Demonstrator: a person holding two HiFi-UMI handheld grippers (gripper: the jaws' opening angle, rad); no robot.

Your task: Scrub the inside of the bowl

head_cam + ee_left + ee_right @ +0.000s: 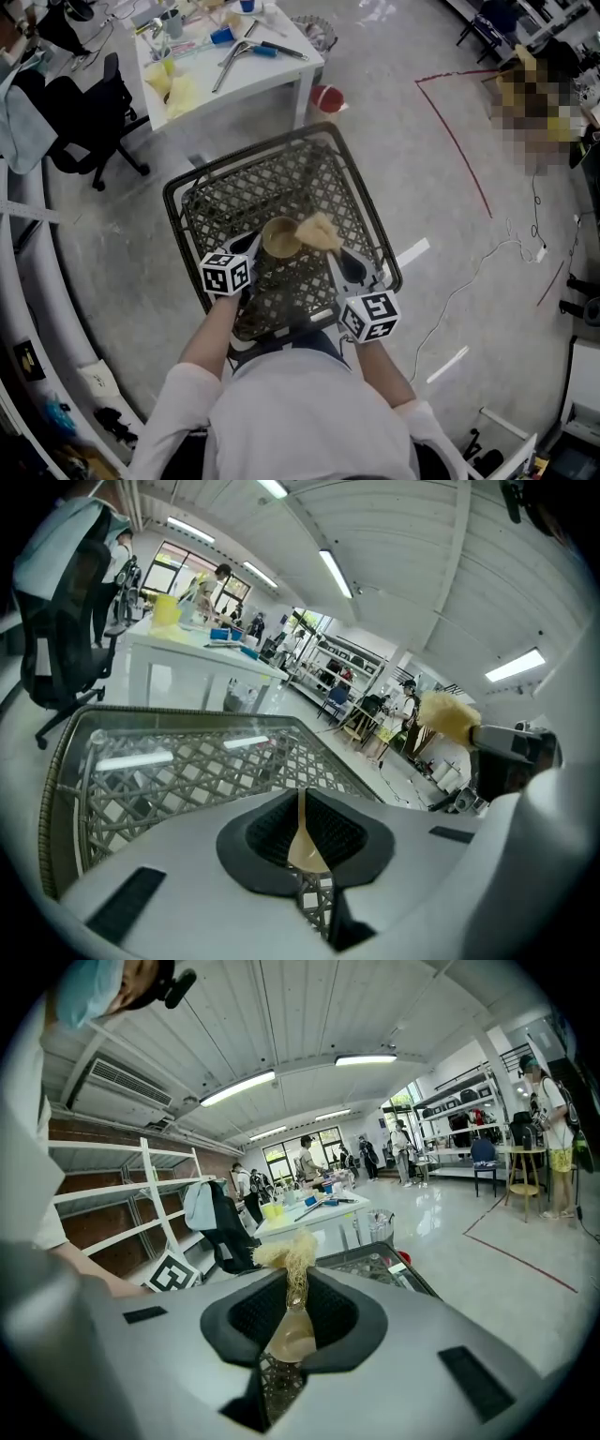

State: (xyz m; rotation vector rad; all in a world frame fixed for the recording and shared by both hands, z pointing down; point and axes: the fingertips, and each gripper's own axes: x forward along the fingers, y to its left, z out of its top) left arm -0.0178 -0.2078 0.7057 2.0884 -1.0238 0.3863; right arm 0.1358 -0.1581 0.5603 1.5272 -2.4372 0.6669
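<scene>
First, in the head view, a tan bowl [280, 237] is being held over the middle of a dark lattice surface [216, 202]. Its left rim is being pinched by the left tongs [253, 243]. A yellowish scrubber [319, 232] is being gripped by the right tongs [340, 251] and is being held at the bowl's right edge, partly over the rim; whether it is touching the inside cannot be told. A white surface [281, 70] strewn with tools is being shown beyond the lattice, with a black chair [89, 112] to its left.

Next, in the left gripper view, the left tongs [305, 834] are being clamped together on the thin edge of the bowl [304, 844], which is being seen end-on between the dark pads. The lattice surface [187, 761] is being shown behind. At the right, the right tongs [506, 754] are being seen with the scrubber [448, 714] sticking out from them.

Lastly, in the right gripper view, the right tongs [291, 1321] are being squeezed on the scrubber [292, 1265], whose frayed top is being pushed out above the pads. The bowl [286, 1337] is being seen just below it, through the gap.
</scene>
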